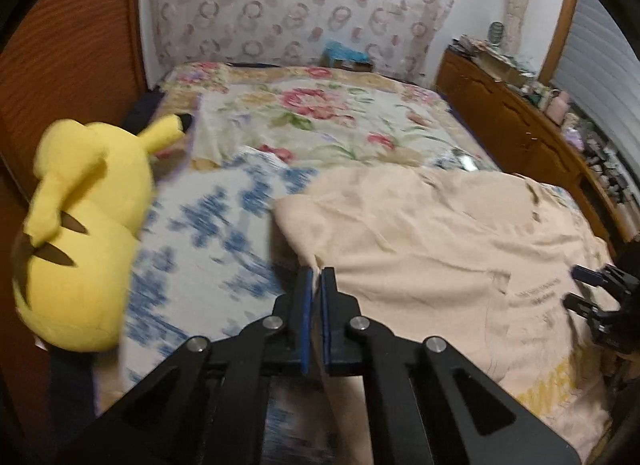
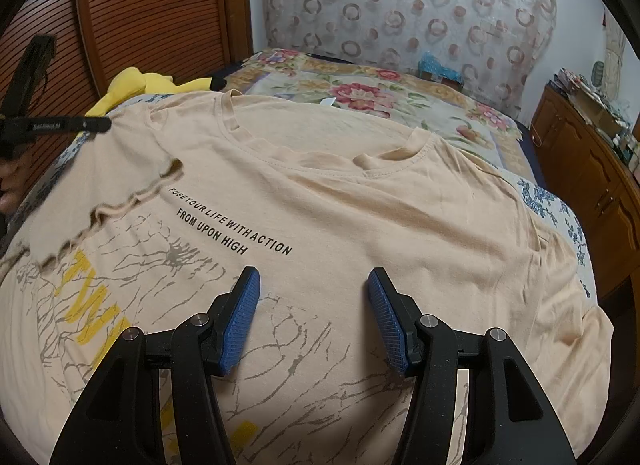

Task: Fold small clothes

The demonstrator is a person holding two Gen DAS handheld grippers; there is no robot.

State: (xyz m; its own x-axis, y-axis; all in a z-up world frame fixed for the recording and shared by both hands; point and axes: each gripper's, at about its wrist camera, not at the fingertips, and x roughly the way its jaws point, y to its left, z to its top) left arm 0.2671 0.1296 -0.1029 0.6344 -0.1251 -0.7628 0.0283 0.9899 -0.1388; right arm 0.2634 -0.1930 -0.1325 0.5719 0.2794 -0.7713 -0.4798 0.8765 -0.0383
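- Ahead of me, a curtain (image 2: 408, 13) dotted with rings.
- Slatted wooden panel (image 2: 132, 17) on my left.
- Cluttered wooden cabinet (image 1: 516, 117) on my right.
- Floral bedspread (image 1: 312, 113) stretching away.

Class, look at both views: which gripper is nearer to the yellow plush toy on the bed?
Left. The left gripper, shut on the peach T-shirt's edge, sits near the yellow plush toy; the right gripper hovers open over the shirt's chest, farther away.

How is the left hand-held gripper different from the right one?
The left hand-held gripper is shut, pinching the edge of the peach T-shirt; the right hand-held gripper stands open with nothing between its pads. The left sits at the shirt's side, the right over its printed front. Both are black with blue pads.
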